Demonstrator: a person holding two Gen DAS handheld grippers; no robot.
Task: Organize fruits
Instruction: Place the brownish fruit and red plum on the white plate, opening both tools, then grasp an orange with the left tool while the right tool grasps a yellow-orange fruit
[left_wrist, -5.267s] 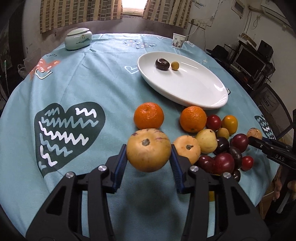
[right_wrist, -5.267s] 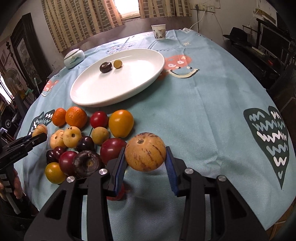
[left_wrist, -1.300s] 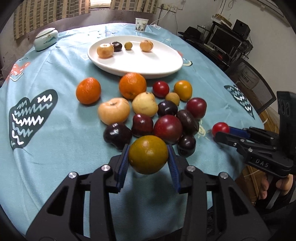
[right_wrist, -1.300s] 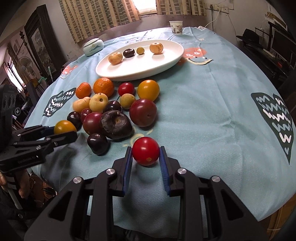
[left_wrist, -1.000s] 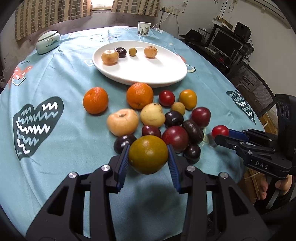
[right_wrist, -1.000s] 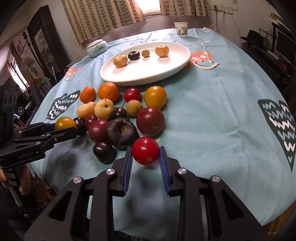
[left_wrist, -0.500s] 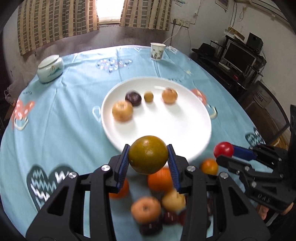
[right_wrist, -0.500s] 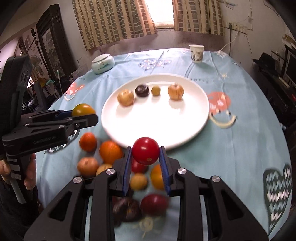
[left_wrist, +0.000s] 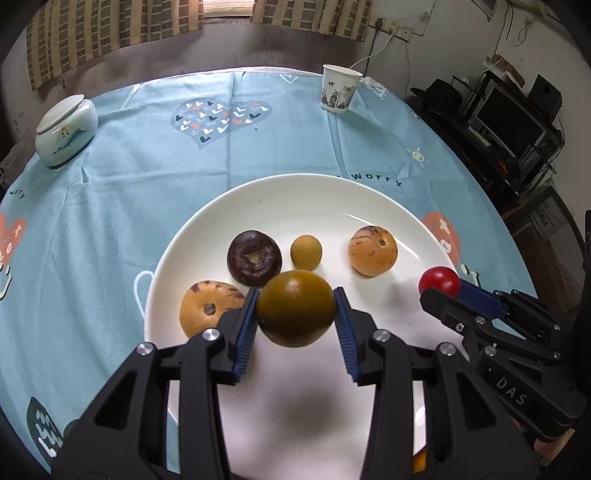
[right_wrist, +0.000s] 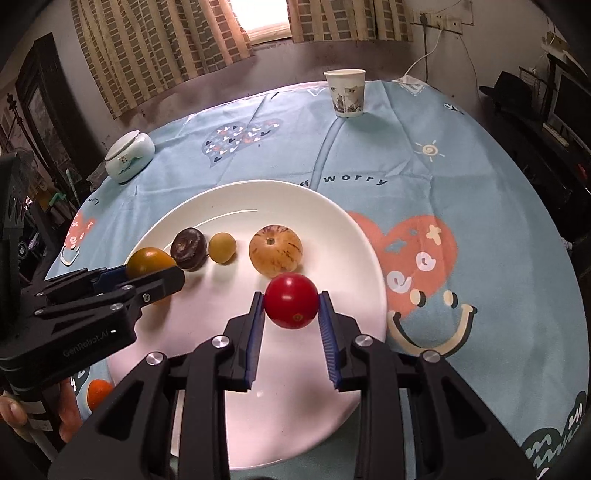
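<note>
My left gripper (left_wrist: 295, 314) points forward and down, its two blue-padded jaws clamped on a round fruit (left_wrist: 295, 308) that sits between the tips, lifted clear of anything below. My right gripper (right_wrist: 291, 308) tilts down much the same way, its jaws drawn closer together and pinching a smaller tomato (right_wrist: 291, 301) at the very tips. Seen from the left camera, the right gripper comes in from about four o'clock, tips aimed toward ten o'clock. Seen from the right camera, the left gripper enters from about eight o'clock, tips toward two o'clock. My left hand (right_wrist: 66, 410) shows at seven o'clock, fingers wrapped round the handle.
</note>
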